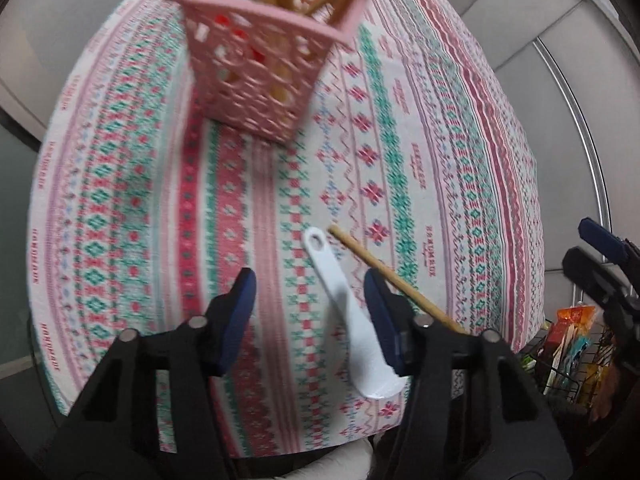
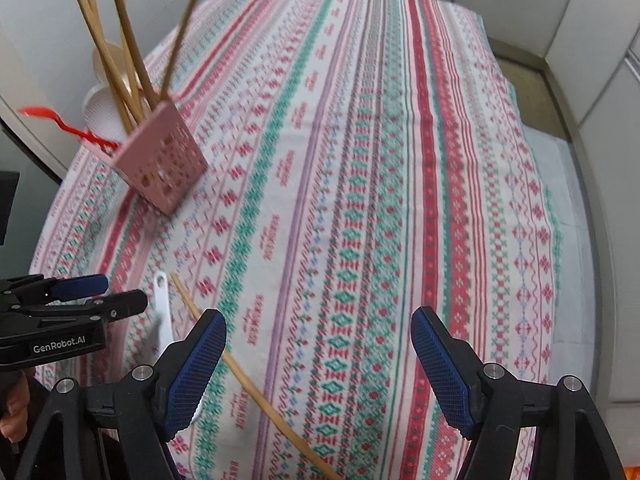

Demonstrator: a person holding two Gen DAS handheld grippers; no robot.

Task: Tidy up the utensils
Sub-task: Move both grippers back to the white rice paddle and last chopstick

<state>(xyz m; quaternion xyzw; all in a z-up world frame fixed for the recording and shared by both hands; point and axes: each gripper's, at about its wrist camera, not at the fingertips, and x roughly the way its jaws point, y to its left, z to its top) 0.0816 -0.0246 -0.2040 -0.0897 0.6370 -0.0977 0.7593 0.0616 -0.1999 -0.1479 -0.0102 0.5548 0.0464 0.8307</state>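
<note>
With my left gripper (image 1: 310, 312) pointing steeply down at the cloth (image 1: 440, 160), its jaws stand abt half open and grip nothing; the spoon (image 1: 348, 312) lies between them, hard by the right pad, w/ no contact I can confirm. Spoon's long axis runs away from me, handle hole at the far end, bowl near the table edge. The chopstick (image 2: 240, 376) lies just beside it on the right, slanting the same way, its far tip near the spoon's hole. My right gripper (image 2: 318, 364) is wide open, empty, w/ the stick passing under its left pad. So left is nearer the spoon, right nearer the stick. Further out, the basket (image 1: 264, 64) stands well apart, already holding sticks and a red fork (image 2: 60, 124). Next, I'd judge: close left across the spoon handle.
</note>
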